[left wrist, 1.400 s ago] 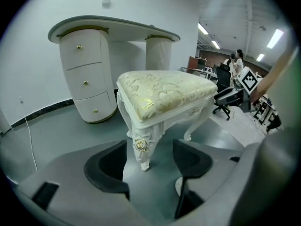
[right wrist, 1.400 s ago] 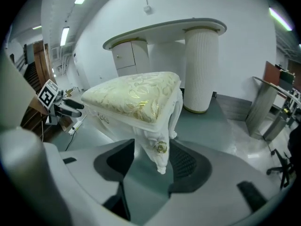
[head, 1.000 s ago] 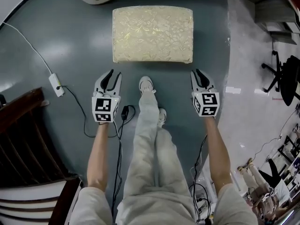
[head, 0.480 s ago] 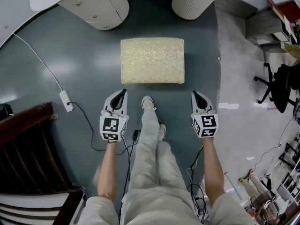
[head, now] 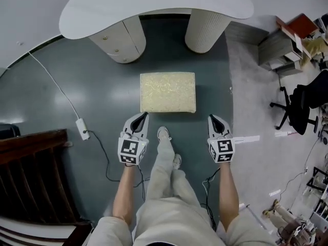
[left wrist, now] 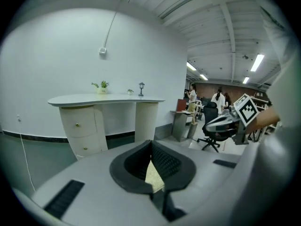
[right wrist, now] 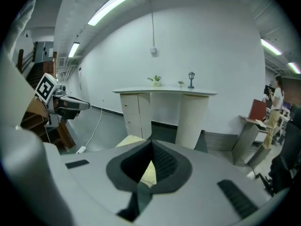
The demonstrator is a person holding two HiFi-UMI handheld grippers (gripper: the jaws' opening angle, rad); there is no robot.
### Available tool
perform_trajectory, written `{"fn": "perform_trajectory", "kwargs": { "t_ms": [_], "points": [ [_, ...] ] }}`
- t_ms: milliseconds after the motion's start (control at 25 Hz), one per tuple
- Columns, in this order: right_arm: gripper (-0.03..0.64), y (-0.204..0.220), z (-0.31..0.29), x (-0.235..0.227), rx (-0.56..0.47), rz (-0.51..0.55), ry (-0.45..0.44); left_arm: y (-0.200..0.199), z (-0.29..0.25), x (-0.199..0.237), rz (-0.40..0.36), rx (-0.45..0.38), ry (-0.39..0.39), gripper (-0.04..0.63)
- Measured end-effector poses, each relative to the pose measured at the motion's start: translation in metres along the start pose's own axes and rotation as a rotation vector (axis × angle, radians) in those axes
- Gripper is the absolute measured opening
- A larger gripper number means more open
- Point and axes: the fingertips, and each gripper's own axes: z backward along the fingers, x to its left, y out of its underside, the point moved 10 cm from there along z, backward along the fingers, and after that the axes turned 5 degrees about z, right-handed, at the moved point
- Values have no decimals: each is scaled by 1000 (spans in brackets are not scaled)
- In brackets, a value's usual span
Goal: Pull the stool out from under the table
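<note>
The stool is seen standing on the floor, fully clear of the bench, which is where the task wants it. The left tongs and right tongs are held level just short of its near corners. Both are drawn narrow with nothing gripped, so the stool is carried by the floor alone.

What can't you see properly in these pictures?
- Stool legs: in the head view, the stool's own cushion covers them.
- Most of the stool: in their own views, the shut jaws of the left gripper and right gripper block all but a sliver.
- Ornaments on the table: in the right gripper view, too small to name.
</note>
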Motion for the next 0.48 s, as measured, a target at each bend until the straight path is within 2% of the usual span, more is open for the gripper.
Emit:
{"fn": "perform_trajectory", "kwargs": {
  "t_ms": [480],
  "points": [
    [-4, -89, 107, 4, -88, 42, 29, -92, 92, -42, -17, -77, -43, 11]
  ]
}}
